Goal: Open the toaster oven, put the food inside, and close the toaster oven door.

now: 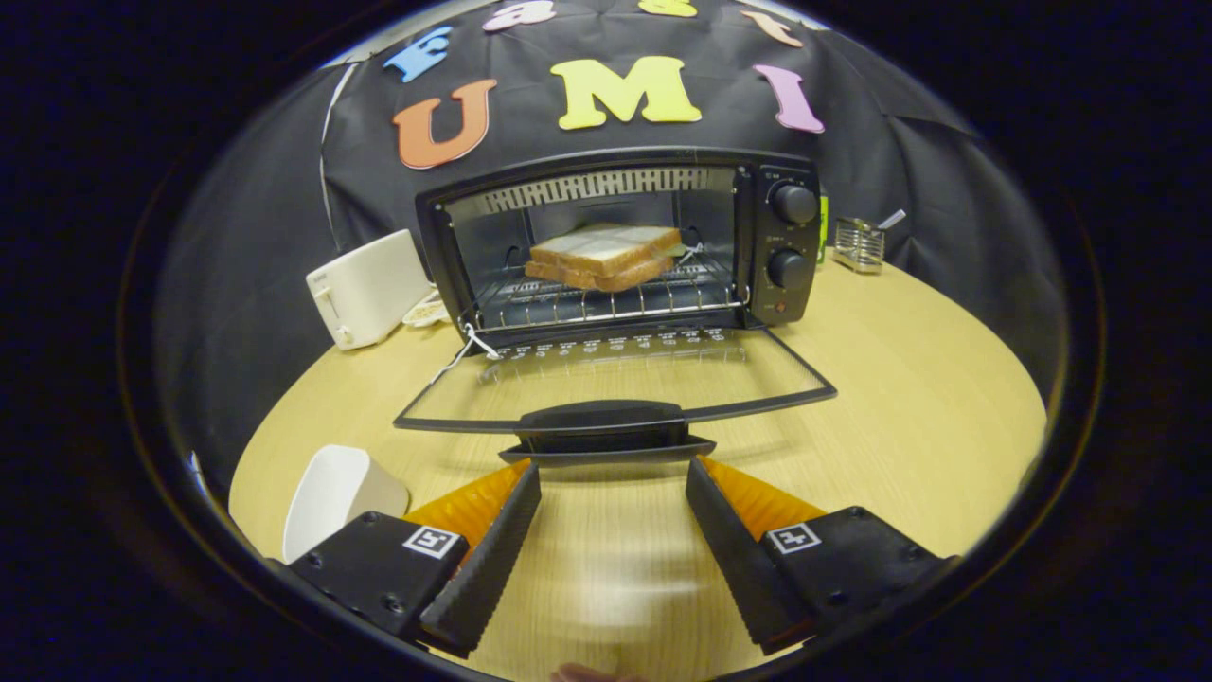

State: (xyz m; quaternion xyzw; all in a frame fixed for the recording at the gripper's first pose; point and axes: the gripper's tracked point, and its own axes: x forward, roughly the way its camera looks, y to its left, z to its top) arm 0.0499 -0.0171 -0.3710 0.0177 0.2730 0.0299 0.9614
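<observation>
Toaster oven: door down, 2 bread slices on rack. Gripper fingers spread, empty, just short of door handle.

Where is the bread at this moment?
In the gripper view, the bread lies on the wire rack inside the open toaster oven, beyond the lowered door and the gripper's open jaws.

The black toaster oven stands on the table, its glass door folded down flat. Two stacked bread slices lie on its wire rack.
</observation>
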